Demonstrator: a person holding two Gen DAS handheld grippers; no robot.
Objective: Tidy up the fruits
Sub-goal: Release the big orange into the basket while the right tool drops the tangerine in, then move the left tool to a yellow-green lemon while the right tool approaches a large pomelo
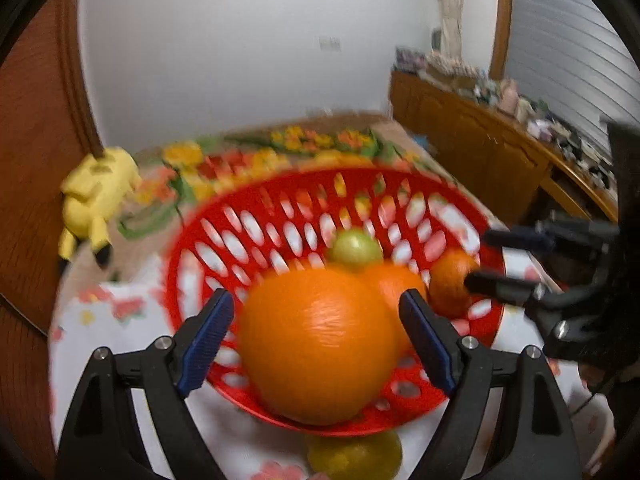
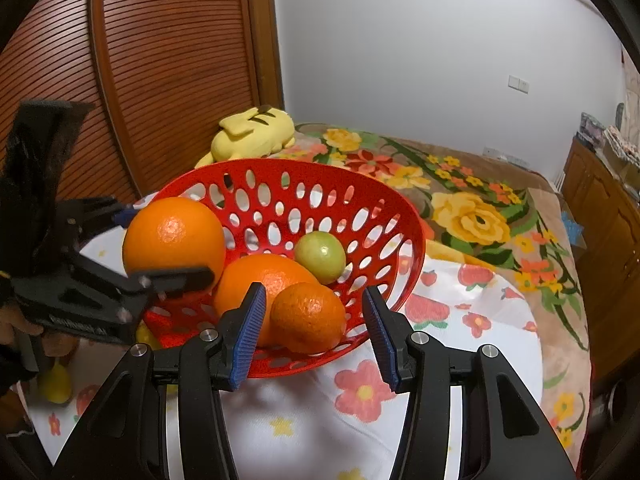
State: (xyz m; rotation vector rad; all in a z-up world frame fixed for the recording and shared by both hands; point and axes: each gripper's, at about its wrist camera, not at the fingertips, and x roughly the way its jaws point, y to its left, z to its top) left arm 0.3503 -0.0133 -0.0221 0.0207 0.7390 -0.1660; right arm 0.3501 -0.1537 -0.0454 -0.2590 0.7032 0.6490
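Left tool (image 1: 316, 312), its blue pads spread wide, with a large orange (image 1: 320, 344) between them over the near rim of the red basket (image 1: 224, 236); motion blur leaves it unclear whether the pads touch the fruit. Right tool (image 2: 314, 320), released, just before the basket rim. Inside the basket: a second orange (image 2: 256, 276), a small mandarin (image 2: 308, 316) and a green fruit (image 2: 320, 251). Basket on a floral cloth (image 2: 460, 352); a yellow-green fruit (image 1: 354, 456) on the cloth outside it; yellow plush toy (image 2: 254, 132) behind.

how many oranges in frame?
3: a big orange between the left gripper fingers over the basket rim, two in the basket, middle orange and small orange. More may be hidden.
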